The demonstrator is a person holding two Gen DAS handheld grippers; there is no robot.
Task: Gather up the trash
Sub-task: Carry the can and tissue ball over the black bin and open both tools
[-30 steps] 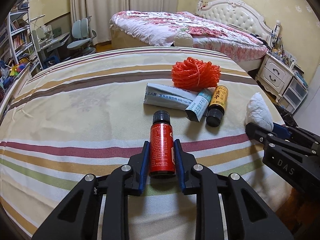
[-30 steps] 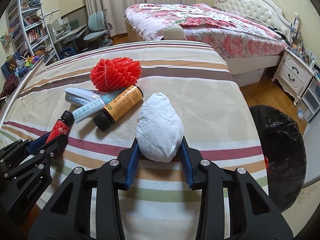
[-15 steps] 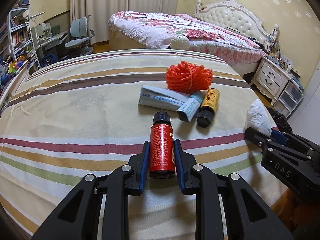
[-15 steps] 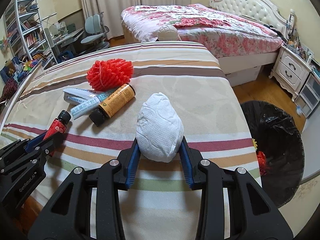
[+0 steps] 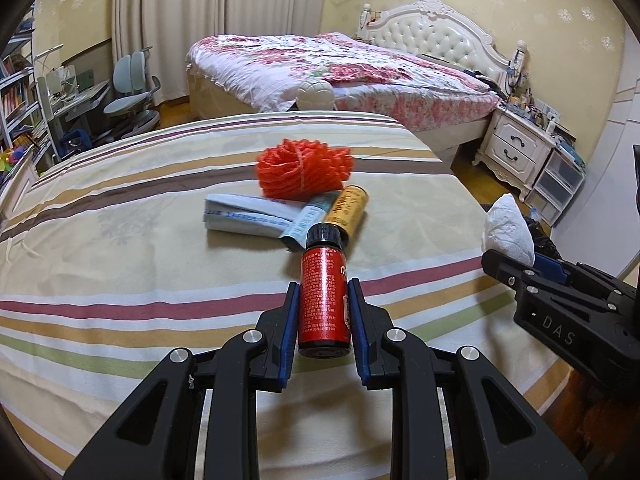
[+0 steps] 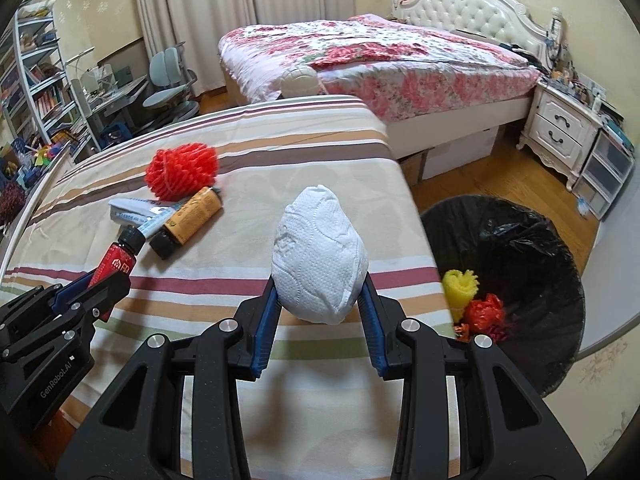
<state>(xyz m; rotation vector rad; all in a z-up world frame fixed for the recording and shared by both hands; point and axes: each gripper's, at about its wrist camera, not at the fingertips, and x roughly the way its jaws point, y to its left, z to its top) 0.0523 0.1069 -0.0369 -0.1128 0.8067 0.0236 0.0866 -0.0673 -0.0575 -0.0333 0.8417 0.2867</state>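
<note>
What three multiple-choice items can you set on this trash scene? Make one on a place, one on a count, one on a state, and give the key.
1. Where is the black-lined bin?
A. on the striped bed
B. on the floor beside the striped bed
C. on the nightstand

2. How many items lie loose on the striped bed?
A. one
B. six
C. three

3. What is the left hand-held gripper doing?
A. clamping the red bottle
B. standing empty
C. clamping the white paper wad

Key: B, the bin sits on wood floor at the bed's edge; C, red foam net, pale packet, yellow bottle; A, its pads press the bottle's sides.
</note>
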